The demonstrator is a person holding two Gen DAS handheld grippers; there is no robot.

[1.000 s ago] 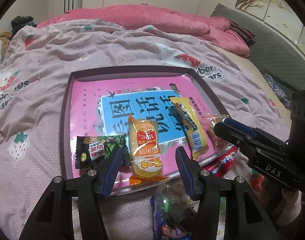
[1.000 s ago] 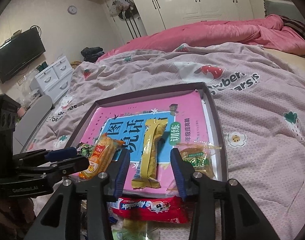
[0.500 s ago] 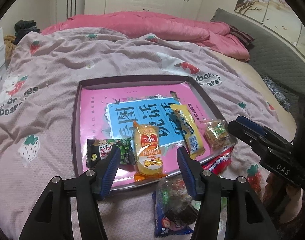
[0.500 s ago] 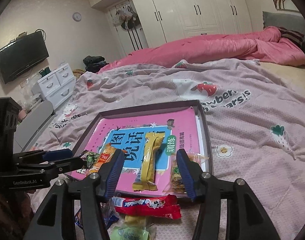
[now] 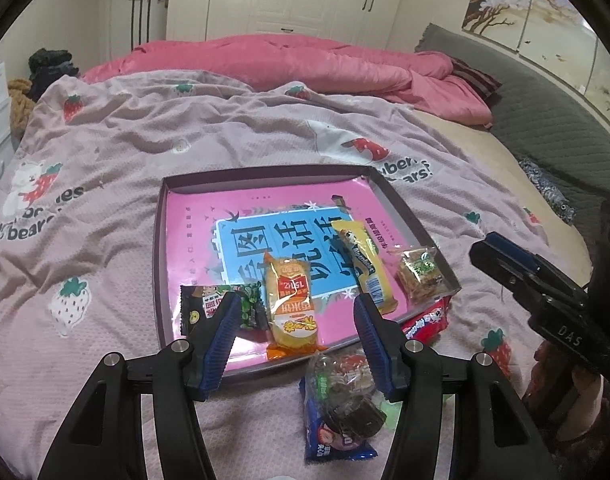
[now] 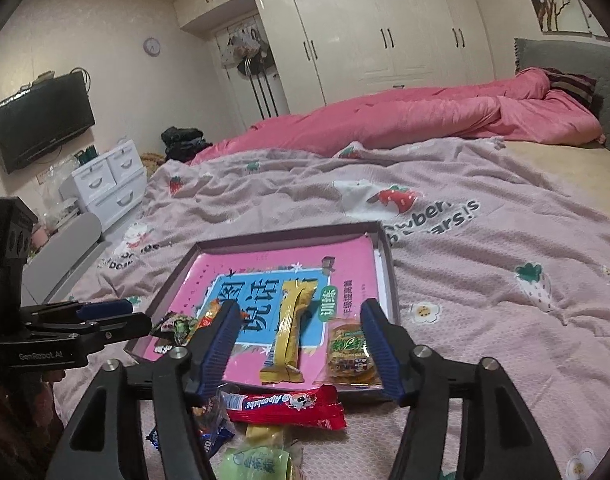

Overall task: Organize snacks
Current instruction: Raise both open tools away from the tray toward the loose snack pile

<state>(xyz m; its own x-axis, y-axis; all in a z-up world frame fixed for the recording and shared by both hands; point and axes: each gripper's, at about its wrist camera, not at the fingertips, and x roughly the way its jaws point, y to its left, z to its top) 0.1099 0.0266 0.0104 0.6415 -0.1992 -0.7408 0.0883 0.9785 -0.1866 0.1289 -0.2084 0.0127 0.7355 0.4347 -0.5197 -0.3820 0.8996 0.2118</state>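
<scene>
The left gripper stood part open, empty; the right gripper, jaws just widening, held nothing; four wrapped snacks lay along the near edge of the shallow dark tray; only the right view showed the green packet on the strawberry-print bedspread.

Four wrapped snacks flat in tray, others on bedspread beside it

Right tongs just opening, empty, above tray, yellow bar, red Alpenliebe pack on blanket
</scene>
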